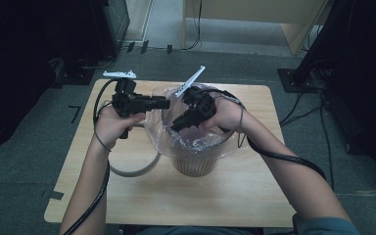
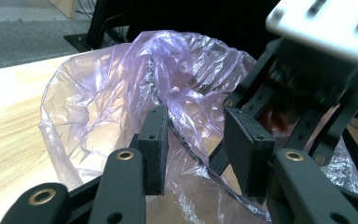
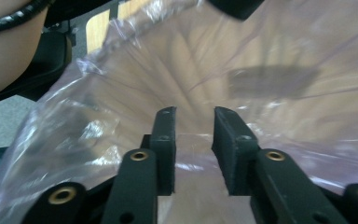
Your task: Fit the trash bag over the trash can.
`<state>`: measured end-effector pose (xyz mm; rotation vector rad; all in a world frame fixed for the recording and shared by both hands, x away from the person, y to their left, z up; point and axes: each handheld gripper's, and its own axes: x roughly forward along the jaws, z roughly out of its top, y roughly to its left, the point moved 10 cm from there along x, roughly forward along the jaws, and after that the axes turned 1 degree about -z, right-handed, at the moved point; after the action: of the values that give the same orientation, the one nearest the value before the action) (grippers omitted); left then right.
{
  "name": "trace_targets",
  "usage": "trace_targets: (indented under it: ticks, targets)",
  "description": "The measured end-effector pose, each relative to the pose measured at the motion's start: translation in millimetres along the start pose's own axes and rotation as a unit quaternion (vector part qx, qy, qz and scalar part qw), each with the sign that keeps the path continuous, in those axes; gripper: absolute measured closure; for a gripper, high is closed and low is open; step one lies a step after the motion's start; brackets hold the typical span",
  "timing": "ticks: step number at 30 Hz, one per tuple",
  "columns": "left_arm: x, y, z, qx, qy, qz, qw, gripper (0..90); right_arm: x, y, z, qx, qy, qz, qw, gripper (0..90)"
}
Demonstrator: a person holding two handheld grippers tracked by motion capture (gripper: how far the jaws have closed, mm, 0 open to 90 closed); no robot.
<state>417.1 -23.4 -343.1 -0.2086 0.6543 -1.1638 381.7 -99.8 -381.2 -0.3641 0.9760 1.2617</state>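
Observation:
A tan bin (image 1: 193, 164) stands mid-table, lined with a clear, purple-tinted plastic bag (image 1: 203, 142) whose rim puffs up above it. My left gripper (image 1: 166, 103) lies level at the bag's left rim. In the left gripper view its jaws (image 2: 198, 149) stand apart, with a crease of the bag (image 2: 112, 93) running loosely between them. My right gripper (image 1: 174, 127) points down and leftward into the bag's mouth. Its jaws (image 3: 193, 140) are apart with nothing pinched, and the bag film (image 3: 121, 84) lies just beyond them. The right gripper's white plate (image 2: 326, 23) looms close at upper right.
The wooden table (image 1: 254, 191) has bare room in front of and to the right of the bin. A grey curved band (image 1: 132, 171) lies on the table to the bin's left. Dark equipment and floor cables (image 1: 298, 107) surround the table.

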Motion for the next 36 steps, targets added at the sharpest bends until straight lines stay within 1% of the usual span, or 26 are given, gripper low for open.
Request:
trace_targets:
  ticks: [2,3,5,6,7,8,9,10,11,12,13,14,17,18,20,21,22,23,24,25,28,30,32,33,34,36]
  targets:
    - [-0.1,0.2,0.1,-0.001,-0.001,0.000,1.0000,59.9,12.8,1.3,-5.4,0.008,0.018,0.009,0.9998,64.9]
    - [-0.3,0.2,0.1,0.000,-0.001,0.000,1.0000,59.9,12.8,1.3,-5.4,0.008,0.018,0.009,0.9998,64.9]
    - [-0.4,0.0,0.2,0.001,-0.001,0.000,1.0000,59.9,19.7,1.3,-8.3,0.026,0.031,0.013,0.9991,59.6]
    - [-0.3,0.0,0.2,0.001,-0.001,0.000,1.0000,59.8,23.6,0.3,-8.6,0.040,0.038,0.014,0.9984,55.3]
    - [-0.3,0.0,0.2,0.001,-0.001,0.000,1.0000,59.7,23.6,0.3,-8.6,0.040,0.038,0.014,0.9984,55.3]
    - [-0.1,0.0,0.1,0.001,-0.002,0.000,1.0000,59.5,25.8,-5.0,-8.7,0.052,0.043,0.003,0.9977,47.7]
    - [-0.1,0.0,0.1,0.001,-0.002,0.000,1.0000,59.3,25.8,-5.0,-8.7,0.052,0.043,0.003,0.9977,47.7]
    - [0.2,0.3,-0.1,0.002,-0.001,0.000,1.0000,59.1,27.6,-8.9,-9.7,0.042,0.043,-0.003,0.9982,38.8]
    - [0.2,0.3,-0.1,0.002,-0.001,0.000,1.0000,59.0,27.6,-8.9,-9.7,0.042,0.043,-0.003,0.9982,38.8]
    - [0.2,0.5,-0.4,0.002,0.000,0.000,1.0000,59.0,27.7,-12.7,-7.8,0.024,0.029,-0.025,0.9990,37.9]
    - [0.2,0.7,-0.6,0.002,0.000,0.000,1.0000,59.0,27.7,-12.7,-7.8,0.024,0.029,-0.025,0.9990,37.9]
    - [0.2,1.4,-0.7,0.001,0.000,0.001,1.0000,59.1,21.9,-11.1,-2.8,0.021,0.016,-0.028,0.9993,42.4]
    - [0.1,1.2,-0.4,0.001,0.000,0.000,1.0000,59.4,12.5,-10.2,1.6,0.016,0.009,-0.037,0.9991,44.3]
    - [0.1,0.6,-0.3,0.000,-0.001,0.000,1.0000,60.3,0.4,-8.3,5.7,0.009,0.002,-0.043,0.9990,47.6]
    - [0.1,0.8,-0.6,-0.002,0.000,0.002,1.0000,61.6,-14.2,-7.6,9.1,-0.006,-0.008,-0.054,0.9985,55.2]
    - [0.1,0.8,-0.6,-0.002,0.000,0.002,1.0000,62.0,-14.2,-7.6,9.1,-0.006,-0.008,-0.054,0.9985,55.2]
    - [0.1,0.8,-0.6,-0.004,0.000,0.002,1.0000,62.0,-21.2,-7.7,9.1,-0.010,-0.008,-0.059,0.9982,63.5]
    - [0.1,0.9,-0.6,-0.005,0.000,0.002,1.0000,62.1,-27.2,-7.3,8.1,-0.013,-0.005,-0.060,0.9981,68.1]
    - [0.2,1.2,-0.6,-0.005,-0.001,0.001,1.0000,62.3,-35.6,-4.7,4.9,-0.026,-0.004,-0.058,0.9979,73.5]
    - [0.3,1.3,-0.5,-0.005,-0.001,0.001,1.0000,62.3,-38.3,-3.7,2.3,-0.034,-0.001,-0.060,0.9976,74.2]
    - [0.6,1.4,-0.5,-0.006,-0.001,0.001,1.0000,62.2,-40.3,-0.9,-2.5,-0.037,0.004,-0.059,0.9976,74.5]
    - [0.4,1.6,-0.6,-0.004,-0.001,0.002,1.0000,62.1,-40.2,2.6,-11.5,-0.040,0.014,-0.062,0.9972,76.3]
    - [-0.1,1.8,-0.4,-0.004,-0.002,0.002,1.0000,62.0,-38.4,3.2,-18.8,-0.031,0.026,-0.062,0.9972,76.5]
    - [-0.1,1.8,-0.4,-0.004,-0.002,0.002,1.0000,61.9,-38.4,3.2,-18.8,-0.031,0.026,-0.062,0.9972,76.5]
    - [-0.2,1.9,-0.2,-0.004,-0.003,0.002,1.0000,61.6,-37.1,2.4,-24.4,-0.019,0.032,-0.060,0.9975,75.3]
    - [-0.1,2.0,0.6,-0.001,-0.006,0.005,1.0000,60.2,-39.2,-3.0,-24.8,-0.007,0.025,-0.065,0.9975,72.2]
